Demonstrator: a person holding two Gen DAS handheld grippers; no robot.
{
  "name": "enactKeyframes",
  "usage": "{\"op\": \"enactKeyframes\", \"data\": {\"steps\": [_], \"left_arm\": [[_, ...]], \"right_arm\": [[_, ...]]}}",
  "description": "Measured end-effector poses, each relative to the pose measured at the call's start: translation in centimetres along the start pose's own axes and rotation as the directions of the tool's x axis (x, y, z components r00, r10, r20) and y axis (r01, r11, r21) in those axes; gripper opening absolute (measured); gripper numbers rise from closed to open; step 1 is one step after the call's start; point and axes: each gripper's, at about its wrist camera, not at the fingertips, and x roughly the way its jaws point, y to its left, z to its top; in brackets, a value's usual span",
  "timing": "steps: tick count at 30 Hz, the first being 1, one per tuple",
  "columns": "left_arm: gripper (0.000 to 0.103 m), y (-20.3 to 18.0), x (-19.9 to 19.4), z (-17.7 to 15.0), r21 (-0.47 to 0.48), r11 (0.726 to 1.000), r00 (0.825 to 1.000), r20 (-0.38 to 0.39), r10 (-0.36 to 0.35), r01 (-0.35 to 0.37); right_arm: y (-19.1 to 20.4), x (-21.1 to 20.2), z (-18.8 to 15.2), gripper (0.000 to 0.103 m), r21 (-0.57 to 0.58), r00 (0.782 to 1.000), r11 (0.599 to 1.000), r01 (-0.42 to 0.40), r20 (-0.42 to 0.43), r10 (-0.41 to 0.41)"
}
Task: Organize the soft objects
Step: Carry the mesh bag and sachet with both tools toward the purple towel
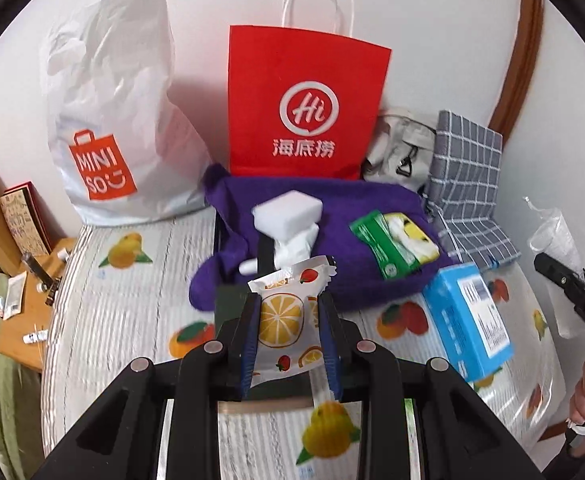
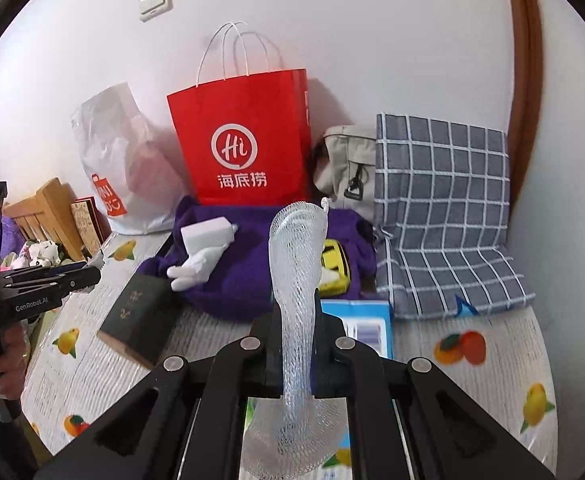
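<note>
Left gripper (image 1: 290,312) jaws clamp a fruit-print packet (image 1: 282,320); right gripper (image 2: 294,344) jaws pinch foam netting (image 2: 296,264)

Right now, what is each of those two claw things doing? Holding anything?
Left gripper: closed on a fruit-print snack packet.
Right gripper: closed on a white foam net sleeve.

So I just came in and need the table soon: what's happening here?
A person is sorting soft things with two handheld grippers. The left gripper is shut on a fruit-print packet; the right gripper pinches a white foam net sleeve. Both are held above the fruit-patterned tablecloth, facing the purple cloth pile and red paper bag.
</note>
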Motion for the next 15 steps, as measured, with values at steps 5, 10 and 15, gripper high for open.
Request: {"op": "enactKeyframes", "data": {"steps": [5,10,15], "left_arm": [[0.027,-0.2,0.9,2.1,-0.018,1.0,1.0,0.012,0.008,-0.007],[0.027,-0.7,2.0,4.4,-0.021,1.0,1.0,0.026,0.006,-0.006],[0.027,-0.8,3.1,6.5,-0.032,0.999,0.999,0.035,0.006,-0.005]], "right_arm": [[-0.1,1.8,1.4,0.007,-0.02,1.0,1.0,-0.013,0.001,0.013],[-0.7,3.6,4.0,0.007,0.02,0.999,0.999,-0.043,0.011,0.042],[-0.7,5.1,7.1,0.008,0.03,0.995,0.995,-0.094,0.034,0.093]]}}
